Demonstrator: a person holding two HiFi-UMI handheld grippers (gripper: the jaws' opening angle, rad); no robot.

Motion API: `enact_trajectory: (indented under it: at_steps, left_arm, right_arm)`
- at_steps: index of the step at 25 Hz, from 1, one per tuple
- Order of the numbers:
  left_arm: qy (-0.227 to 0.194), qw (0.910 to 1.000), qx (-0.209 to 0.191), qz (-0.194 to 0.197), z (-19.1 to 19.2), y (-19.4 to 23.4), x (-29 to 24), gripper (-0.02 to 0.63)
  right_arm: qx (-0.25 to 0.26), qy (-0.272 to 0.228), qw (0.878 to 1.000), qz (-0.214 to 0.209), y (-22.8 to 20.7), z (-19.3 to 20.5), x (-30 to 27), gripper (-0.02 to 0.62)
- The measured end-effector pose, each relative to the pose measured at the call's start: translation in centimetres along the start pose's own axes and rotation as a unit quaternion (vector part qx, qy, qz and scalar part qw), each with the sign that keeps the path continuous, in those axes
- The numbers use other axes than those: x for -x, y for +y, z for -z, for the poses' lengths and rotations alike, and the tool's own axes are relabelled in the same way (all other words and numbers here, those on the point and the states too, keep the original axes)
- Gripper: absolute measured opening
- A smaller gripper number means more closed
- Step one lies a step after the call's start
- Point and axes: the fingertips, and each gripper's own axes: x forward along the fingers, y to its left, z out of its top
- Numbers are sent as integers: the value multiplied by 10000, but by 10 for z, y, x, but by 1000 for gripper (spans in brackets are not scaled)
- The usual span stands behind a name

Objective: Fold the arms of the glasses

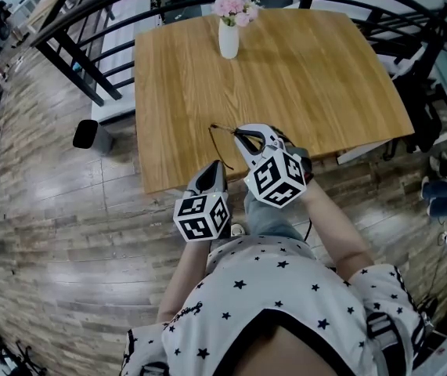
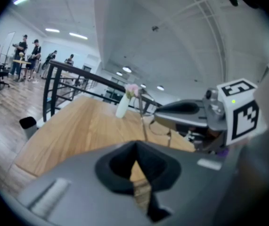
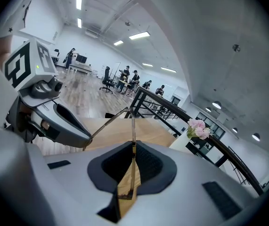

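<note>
Glasses (image 1: 218, 129): arms spread, neither folded yet. Right gripper (image 1: 243, 135) is clamped on them. Left gripper (image 1: 218, 168) is closed and empty, near one arm.

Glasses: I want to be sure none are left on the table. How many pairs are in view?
1. The glasses are above the table's near side, gripped by the right gripper, one arm reaching the left gripper. No other pair shows.

Pink flowers (image 1: 235, 6), white vase (image 1: 228, 39)
</note>
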Motion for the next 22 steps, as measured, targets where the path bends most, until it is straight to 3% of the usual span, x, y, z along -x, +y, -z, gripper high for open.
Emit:
enact_trajectory:
  at_steps: [13, 22]
  left_arm:
    - [263, 9989, -264, 274, -1, -18, -18, 8]
    - [296, 9987, -343, 251, -8, -20, -26, 8]
  right_arm:
    - [-199, -109, 9997, -110, 10, 1, 1, 21]
    - [-261, -208, 9993, -160, 14, -2, 1, 21]
